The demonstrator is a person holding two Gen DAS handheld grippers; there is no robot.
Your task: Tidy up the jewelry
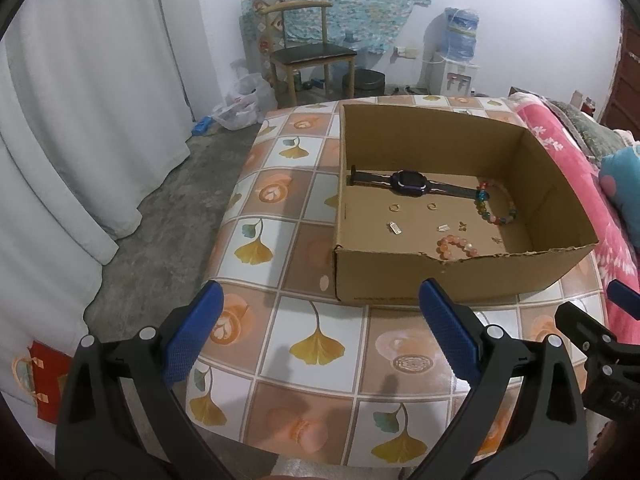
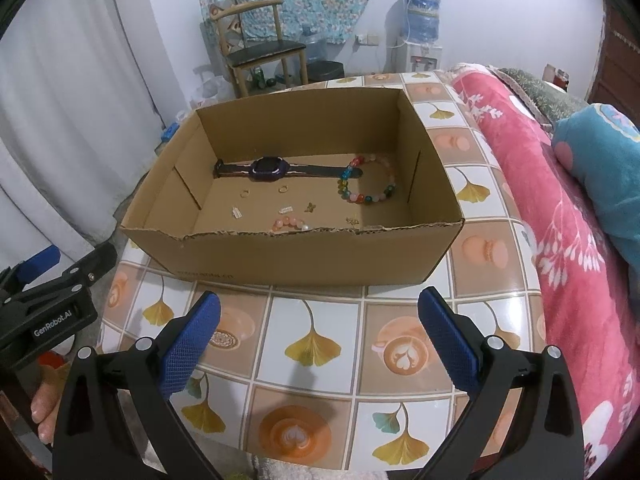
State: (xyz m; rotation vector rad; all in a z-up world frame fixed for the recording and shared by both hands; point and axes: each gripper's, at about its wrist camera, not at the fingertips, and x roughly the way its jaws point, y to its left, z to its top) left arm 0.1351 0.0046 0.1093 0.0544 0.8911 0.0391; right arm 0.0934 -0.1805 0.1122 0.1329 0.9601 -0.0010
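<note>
The table (image 2: 320,344) wears a tile pattern of yellow ginkgo leaves and orange latte cups on white and tan squares. The plain brown cardboard box (image 2: 304,256) holds a dark purple watch (image 2: 270,168), a multicoloured bead bracelet (image 2: 370,196) and a pink one (image 2: 288,224). Beside it lies a pink blanket (image 2: 560,240) with white flowers.

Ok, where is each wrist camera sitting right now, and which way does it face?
Left wrist: above the table's near edge, looking forward at the box ahead-right; left gripper open, right gripper's edge at far right.
Right wrist: beside it, box straight ahead, blanket on the right; right gripper open, left gripper and a hand at lower left.
Shared: box, watch, bead bracelets, chair.
</note>
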